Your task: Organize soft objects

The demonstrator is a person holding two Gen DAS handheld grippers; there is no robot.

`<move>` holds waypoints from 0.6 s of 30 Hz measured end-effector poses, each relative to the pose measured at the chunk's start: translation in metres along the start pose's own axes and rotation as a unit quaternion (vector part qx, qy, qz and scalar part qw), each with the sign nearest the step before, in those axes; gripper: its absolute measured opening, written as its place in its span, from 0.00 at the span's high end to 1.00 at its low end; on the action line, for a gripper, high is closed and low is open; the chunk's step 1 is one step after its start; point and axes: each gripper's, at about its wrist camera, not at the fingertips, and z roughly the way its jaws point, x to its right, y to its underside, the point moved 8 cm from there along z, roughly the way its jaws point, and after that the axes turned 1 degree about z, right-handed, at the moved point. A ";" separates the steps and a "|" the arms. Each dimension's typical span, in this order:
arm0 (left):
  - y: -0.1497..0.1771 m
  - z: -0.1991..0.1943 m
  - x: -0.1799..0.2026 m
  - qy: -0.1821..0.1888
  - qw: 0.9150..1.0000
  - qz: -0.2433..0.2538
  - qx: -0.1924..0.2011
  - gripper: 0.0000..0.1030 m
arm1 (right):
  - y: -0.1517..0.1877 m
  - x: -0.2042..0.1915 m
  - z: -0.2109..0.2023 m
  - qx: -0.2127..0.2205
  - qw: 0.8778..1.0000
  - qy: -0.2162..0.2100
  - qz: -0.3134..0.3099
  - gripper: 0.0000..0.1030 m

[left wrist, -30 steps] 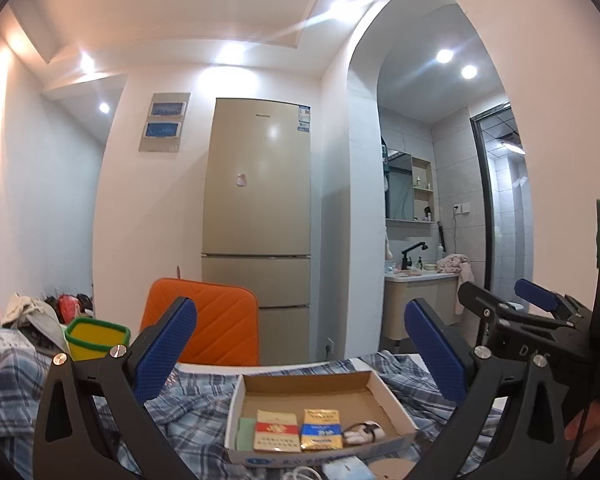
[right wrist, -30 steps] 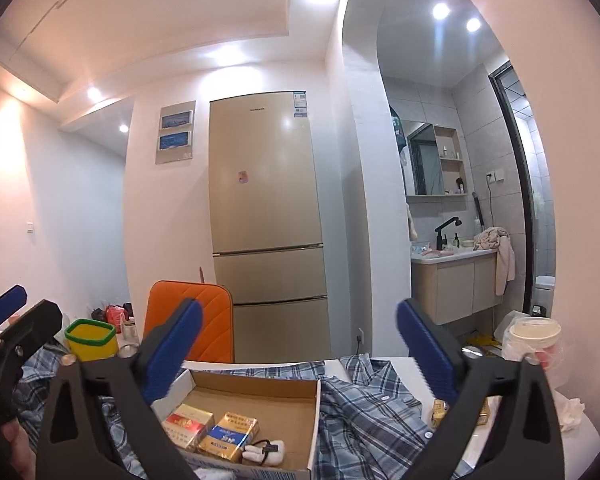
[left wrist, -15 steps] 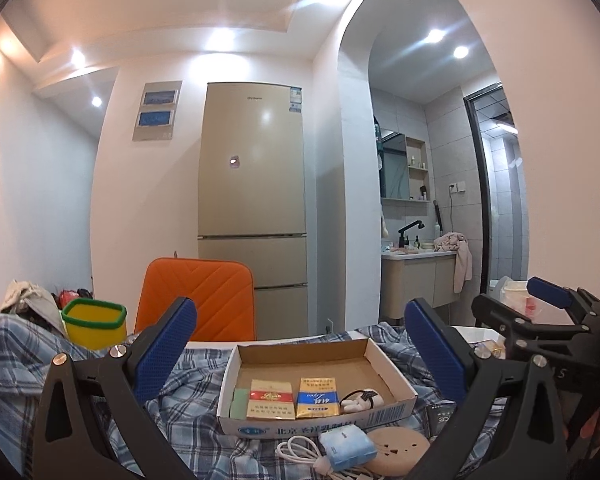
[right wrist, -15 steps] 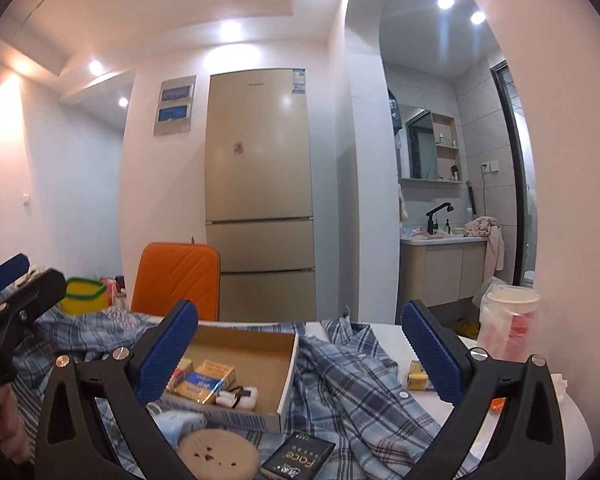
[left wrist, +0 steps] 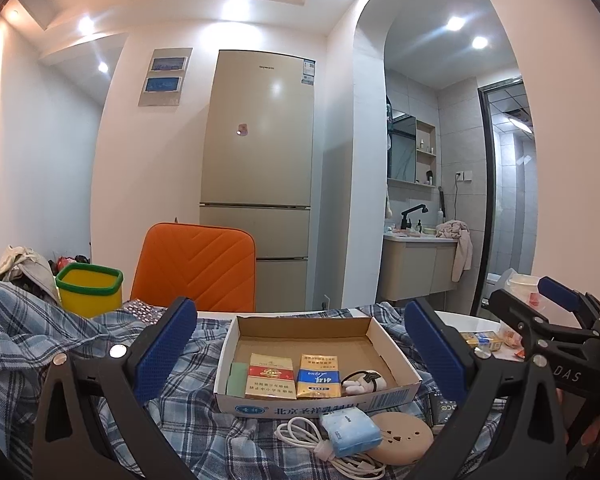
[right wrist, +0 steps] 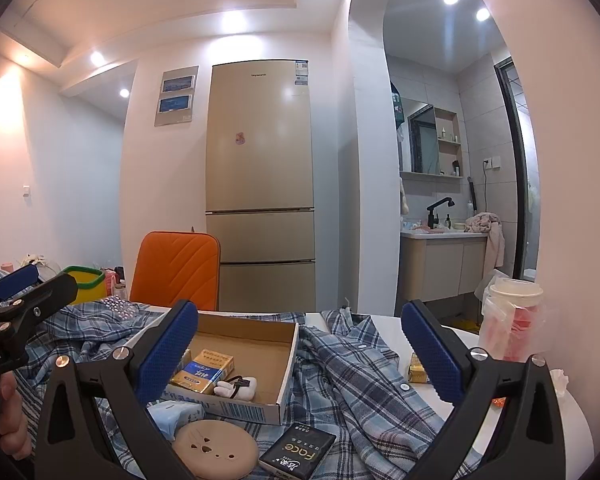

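A blue plaid shirt (left wrist: 44, 344) lies spread and crumpled over the white table; it also shows in the right wrist view (right wrist: 364, 384). A shallow cardboard box (left wrist: 380, 336) sits on the shirt, seen too in the right wrist view (right wrist: 288, 372); it holds two cigarette packs (left wrist: 272, 376) and a small white item. My left gripper (left wrist: 300, 356) is open and empty above the shirt, in front of the box. My right gripper (right wrist: 300, 360) is open and empty, to the right of the left one.
In front of the box lie a white cable (left wrist: 300, 432), a blue tissue pack (left wrist: 352, 432), a round beige disc (right wrist: 216, 448) and a black pack (right wrist: 300, 456). A lidded cup in a bag (right wrist: 512, 320) stands right. An orange chair (left wrist: 196, 264) and yellow bin (left wrist: 88, 292) are behind.
Both grippers have tilted down and drawn back, bringing the cable, tissue pack, disc and black pack into view. Both stay open and empty.
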 end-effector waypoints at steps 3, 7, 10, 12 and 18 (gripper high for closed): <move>0.000 -0.001 0.003 0.000 1.000 0.007 0.001 0.00 | 0.000 0.001 0.000 0.001 1.000 0.000 0.001 0.00; 0.000 -0.002 0.005 0.000 1.000 0.011 0.002 0.00 | 0.000 0.000 -0.001 0.002 1.000 0.000 0.001 0.00; 0.000 -0.002 0.005 0.002 1.000 0.010 0.003 0.00 | -0.002 0.000 -0.002 0.006 1.000 -0.001 -0.001 0.00; 0.000 -0.002 0.006 0.002 1.000 0.012 0.002 0.00 | -0.002 -0.001 -0.001 0.003 1.000 -0.002 -0.003 0.00; 0.001 0.001 0.009 -0.005 1.000 0.022 -0.005 0.00 | 0.003 -0.001 0.009 -0.026 1.000 0.007 -0.007 0.00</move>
